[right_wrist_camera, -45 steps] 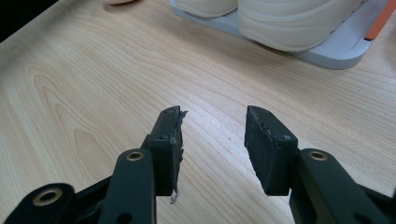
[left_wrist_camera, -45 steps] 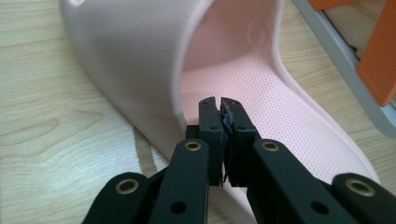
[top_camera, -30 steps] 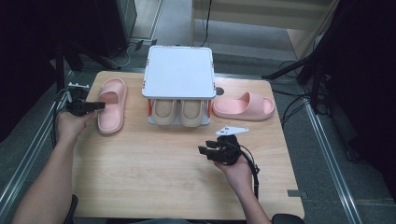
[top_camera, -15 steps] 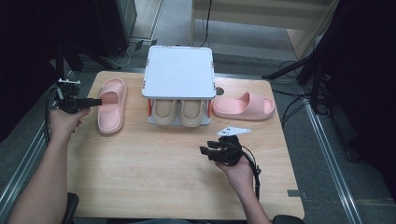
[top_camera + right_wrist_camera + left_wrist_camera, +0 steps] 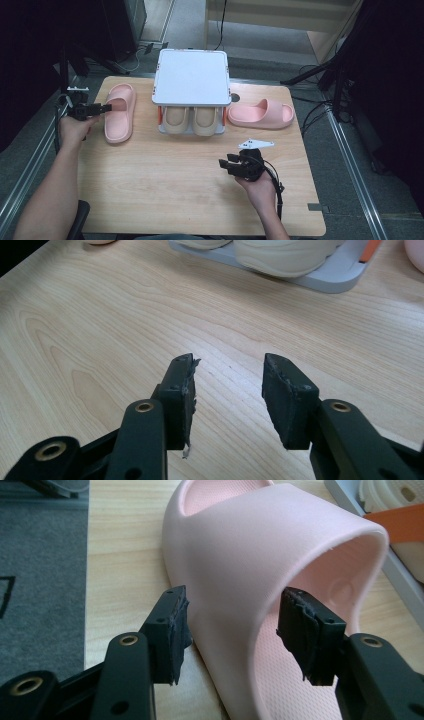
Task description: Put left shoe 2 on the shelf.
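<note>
Apparently, one pink slipper [image 5: 120, 118] had been set on the surface [image 5: 165, 190] left of the shoe rack [image 5: 192, 82]; the other [image 5: 261, 113] lay right of it. The left gripper [image 5: 106, 107] fingers [image 5: 171, 630] had just been opening and straddled the strap, released. The right gripper [image 5: 227, 163] fingers [image 5: 182, 395] were spread, empty.

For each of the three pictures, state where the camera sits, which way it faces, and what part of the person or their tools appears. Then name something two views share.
High view: above the person's side, looking forward and down on the table; both forearms, left gripper, right gripper.
Left gripper view: rides the left gripper, looking along its open jaws, which straddle the pink slipper strap wall.
Right gripper view: rides the right gripper, facing bare table, open jaws.
Shared: the pink slipper, the high and left gripper views.
</note>
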`<action>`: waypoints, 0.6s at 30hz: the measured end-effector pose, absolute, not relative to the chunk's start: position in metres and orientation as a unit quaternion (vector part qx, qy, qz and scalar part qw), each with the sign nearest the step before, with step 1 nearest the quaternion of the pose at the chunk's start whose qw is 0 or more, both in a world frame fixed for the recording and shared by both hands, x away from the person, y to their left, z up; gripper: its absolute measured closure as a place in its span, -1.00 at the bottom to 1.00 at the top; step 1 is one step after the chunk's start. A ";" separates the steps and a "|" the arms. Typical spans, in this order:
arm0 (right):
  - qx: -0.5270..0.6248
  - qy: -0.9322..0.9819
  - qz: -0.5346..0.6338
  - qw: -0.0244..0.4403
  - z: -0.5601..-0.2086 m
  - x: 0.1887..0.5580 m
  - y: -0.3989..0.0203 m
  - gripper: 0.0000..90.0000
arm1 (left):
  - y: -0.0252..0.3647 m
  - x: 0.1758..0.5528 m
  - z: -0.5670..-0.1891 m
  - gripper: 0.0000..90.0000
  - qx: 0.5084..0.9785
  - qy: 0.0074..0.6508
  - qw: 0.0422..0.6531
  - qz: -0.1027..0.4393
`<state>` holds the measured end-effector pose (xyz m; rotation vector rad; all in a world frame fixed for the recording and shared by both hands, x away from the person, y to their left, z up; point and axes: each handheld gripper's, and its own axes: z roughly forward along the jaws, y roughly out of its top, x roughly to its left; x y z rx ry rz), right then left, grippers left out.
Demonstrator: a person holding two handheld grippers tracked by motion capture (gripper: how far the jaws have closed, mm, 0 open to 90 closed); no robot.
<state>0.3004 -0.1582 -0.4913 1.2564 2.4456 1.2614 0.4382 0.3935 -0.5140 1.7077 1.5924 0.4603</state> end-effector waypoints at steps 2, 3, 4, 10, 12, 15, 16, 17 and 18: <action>0.418 0.806 0.415 0.059 -0.491 0.300 -0.159 0.27 | 0.392 0.440 -0.516 0.06 0.665 0.622 0.370 0.187; 0.418 0.806 0.415 0.059 -0.492 0.300 -0.160 0.27 | 0.392 0.440 -0.517 0.08 0.666 0.621 0.368 0.188; 0.418 0.806 0.415 0.059 -0.492 0.300 -0.160 0.27 | 0.392 0.440 -0.517 0.11 0.666 0.621 0.368 0.188; 0.420 0.806 0.413 0.060 -0.492 0.298 -0.160 0.27 | 0.390 0.450 -0.520 0.25 0.682 0.630 0.332 0.167; 0.420 0.807 0.411 0.059 -0.493 0.298 -0.161 0.27 | 0.389 0.452 -0.521 0.29 0.676 0.635 0.336 0.164; 0.421 0.805 0.413 0.059 -0.493 0.298 -0.161 0.27 | 0.388 0.452 -0.520 0.37 0.676 0.637 0.329 0.170; 0.422 0.805 0.412 0.059 -0.493 0.298 -0.161 0.27 | 0.388 0.451 -0.519 0.45 0.674 0.639 0.327 0.174; 0.422 0.806 0.411 0.057 -0.493 0.298 -0.161 0.27 | 0.388 0.451 -0.518 0.51 0.673 0.640 0.325 0.177; 0.421 0.807 0.411 0.057 -0.493 0.298 -0.160 0.27 | 0.388 0.451 -0.518 0.55 0.675 0.640 0.322 0.178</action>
